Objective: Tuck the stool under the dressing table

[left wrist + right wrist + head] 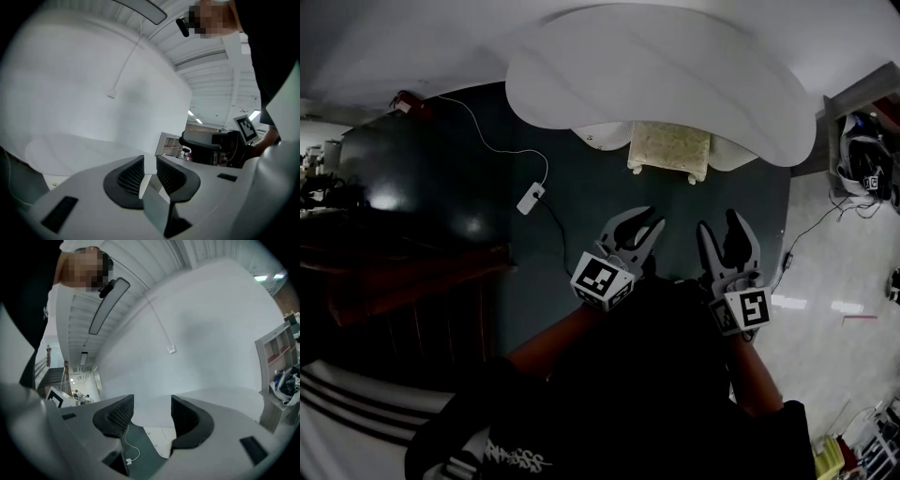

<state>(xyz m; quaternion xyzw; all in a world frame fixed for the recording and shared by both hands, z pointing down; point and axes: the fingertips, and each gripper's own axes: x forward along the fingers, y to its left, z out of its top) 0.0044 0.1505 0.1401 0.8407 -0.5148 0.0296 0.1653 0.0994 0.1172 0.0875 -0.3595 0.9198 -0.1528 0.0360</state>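
Sitting tucked under the white dressing table [656,75], the cushioned stool [668,148], its near edge showing; left gripper [649,223] held up before the person's chest, jaws narrowly parted, nothing between; right gripper [719,223] beside it, jaws wider, empty; white cable [530,197] on the dark floor [459,169]

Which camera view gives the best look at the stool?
The head view: the stool shows its pale cushioned seat and two legs, its far part hidden beneath the dressing table. Neither gripper view shows it; both face that table's white top.
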